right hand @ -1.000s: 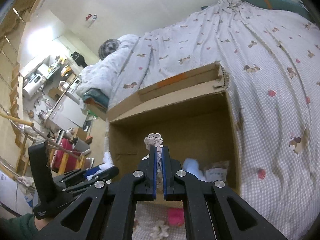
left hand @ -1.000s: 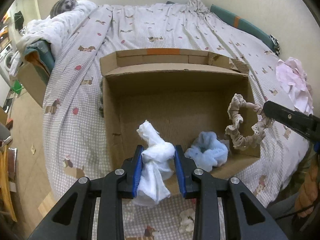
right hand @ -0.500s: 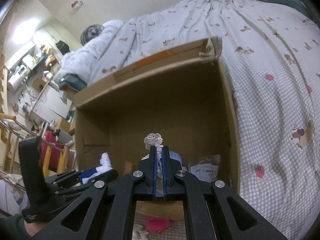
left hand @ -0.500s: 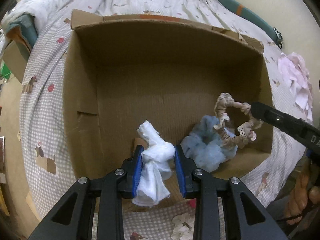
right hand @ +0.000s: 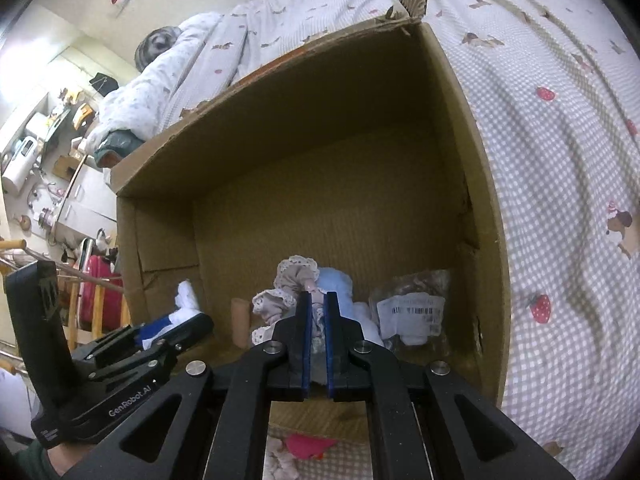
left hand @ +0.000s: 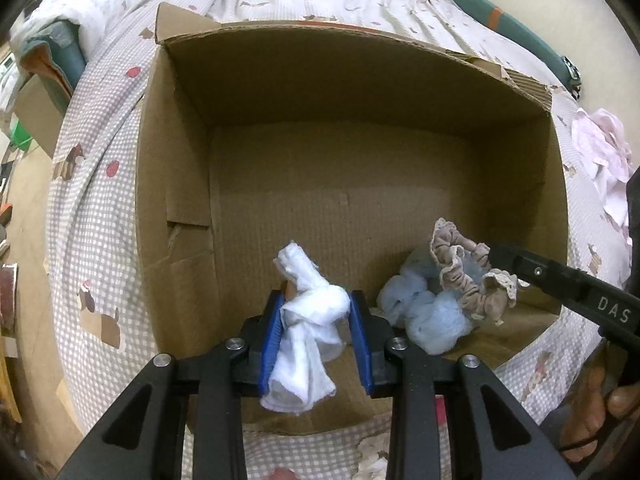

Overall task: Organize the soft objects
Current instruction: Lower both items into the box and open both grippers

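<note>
My left tongs (left hand: 316, 334) clamp a knotted white cloth (left hand: 308, 336), hiding its middle. My right tongs (right hand: 316, 344) pinch the beige scrunchie (right hand: 290, 286); beyond them, a bagged item's barcode label (right hand: 412, 306) is unreadable, though "GenRobot.AI" shows on the left tool.

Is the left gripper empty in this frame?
No: the left gripper is shut on a knotted white cloth, held over the near end of the cardboard box.

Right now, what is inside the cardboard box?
Inside the cardboard box: a blue scrunchie, a plastic packet and a small tan tube. The floor under both held cloths is hidden.
</note>
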### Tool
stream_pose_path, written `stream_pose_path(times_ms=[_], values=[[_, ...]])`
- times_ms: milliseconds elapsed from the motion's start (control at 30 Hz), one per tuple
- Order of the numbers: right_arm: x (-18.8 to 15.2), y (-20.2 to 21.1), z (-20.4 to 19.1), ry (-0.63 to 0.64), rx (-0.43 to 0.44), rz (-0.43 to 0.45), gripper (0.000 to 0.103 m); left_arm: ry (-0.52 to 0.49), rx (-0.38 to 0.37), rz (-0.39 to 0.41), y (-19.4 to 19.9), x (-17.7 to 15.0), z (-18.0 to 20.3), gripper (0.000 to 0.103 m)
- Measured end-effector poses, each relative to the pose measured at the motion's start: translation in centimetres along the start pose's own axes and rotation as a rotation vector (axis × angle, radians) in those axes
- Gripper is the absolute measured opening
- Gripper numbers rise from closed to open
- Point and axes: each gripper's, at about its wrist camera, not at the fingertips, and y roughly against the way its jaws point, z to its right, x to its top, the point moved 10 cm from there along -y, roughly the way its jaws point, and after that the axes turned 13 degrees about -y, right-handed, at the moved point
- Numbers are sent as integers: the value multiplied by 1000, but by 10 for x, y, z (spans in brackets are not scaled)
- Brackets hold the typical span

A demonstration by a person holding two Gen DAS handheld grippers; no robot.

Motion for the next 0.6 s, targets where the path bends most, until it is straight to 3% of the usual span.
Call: stream_pose_path(times_ms=[133, 233, 267, 300, 367, 433, 600], values=[[1, 2, 0, -10, 10, 5, 8, -14, 12, 8, 4, 3, -1, 34], [3, 6, -3, -19, 42, 15, 19, -37, 10, 15, 7, 6, 6, 46], [5, 8, -5, -16, 48, 22, 31, -44, 17, 17, 7, 7, 7, 51], [6, 10, -7, -16, 52, 33, 51, -46, 18, 19, 8, 8, 8, 61], [9, 15, -8, -26, 68, 55, 75, -47, 11, 25, 10, 9, 10, 69], [12, 19, -8, -40, 87, 71, 75, -46, 15, 28, 11, 10, 10, 82], [14, 17, -5, -57, 71, 66, 77, -54, 26, 37, 15, 11, 13, 86]])
